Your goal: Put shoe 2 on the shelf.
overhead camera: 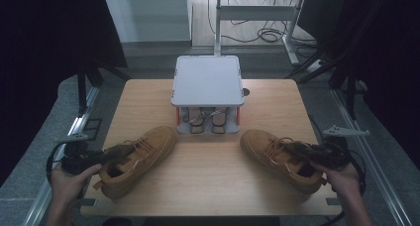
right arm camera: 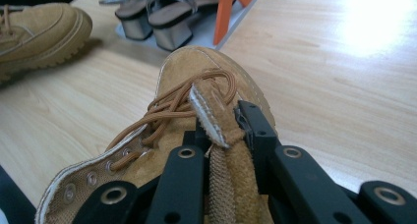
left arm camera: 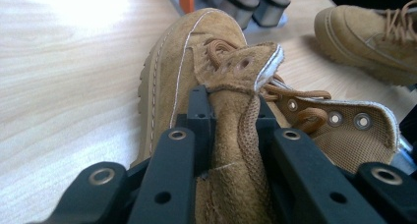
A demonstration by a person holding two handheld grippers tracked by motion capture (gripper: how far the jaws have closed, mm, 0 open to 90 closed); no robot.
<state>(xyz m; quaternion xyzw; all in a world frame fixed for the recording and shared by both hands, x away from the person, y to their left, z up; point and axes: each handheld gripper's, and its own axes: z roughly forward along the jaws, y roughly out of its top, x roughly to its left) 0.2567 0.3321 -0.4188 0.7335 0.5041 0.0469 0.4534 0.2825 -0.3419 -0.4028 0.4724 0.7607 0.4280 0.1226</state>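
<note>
Two tan suede boots lie on the wooden table [overhead camera: 208,171]. The left boot [overhead camera: 136,159] points toward the rack; my left gripper [overhead camera: 119,150] is shut on its tongue [left arm camera: 231,111], which bunches between the black jaws. The right boot [overhead camera: 280,156] lies at the right; my right gripper [overhead camera: 294,147] is shut on its tongue [right arm camera: 219,126], laces [right arm camera: 172,111] spilling to the left. A hand holds each gripper at the table's near corners. From the left gripper view the right boot [left arm camera: 369,32] sits at upper right; in the right gripper view the left boot [right arm camera: 39,30] lies at upper left.
A small shoe rack with a grey top [overhead camera: 208,80] stands at the table's back middle, with a pair of heeled sandals [overhead camera: 208,121] on its lower shelf, orange side posts [right arm camera: 227,13]. Metal rails run along both table sides. A desk frame and cables lie beyond.
</note>
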